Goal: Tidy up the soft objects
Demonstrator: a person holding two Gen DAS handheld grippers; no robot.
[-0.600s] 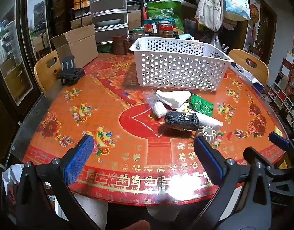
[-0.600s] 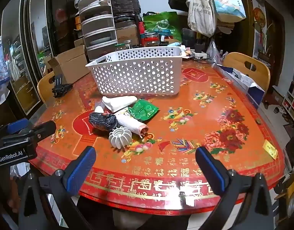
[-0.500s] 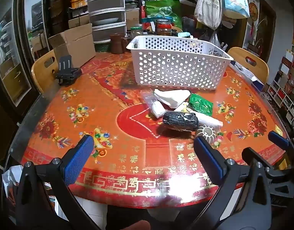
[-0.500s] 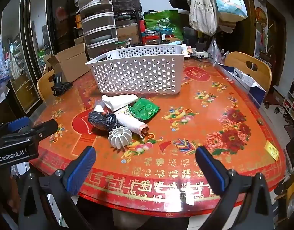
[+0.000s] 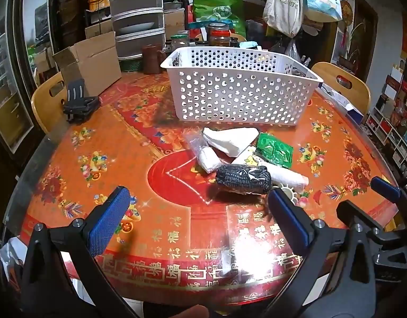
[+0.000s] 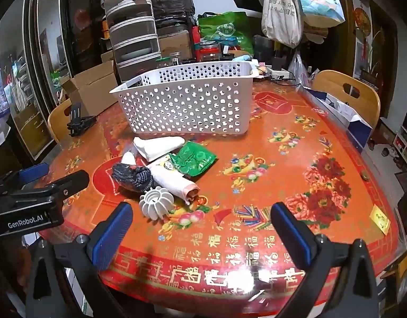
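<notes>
On a round red-and-gold table (image 5: 140,164), a white perforated basket (image 5: 240,98) stands behind a cluster: black knit bundle (image 5: 243,179), white folded cloth (image 5: 230,140), green packet (image 5: 275,151). The left gripper (image 5: 197,218) and right gripper (image 6: 200,234) hover over the near edge, both jaws spread wide and holding nothing.

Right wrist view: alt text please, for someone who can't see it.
Open right gripper, holding nothing, hovers over a red patterned table. Ahead, a pile of soft items lies in front of a white perforated basket; the left gripper shows at left.
</notes>
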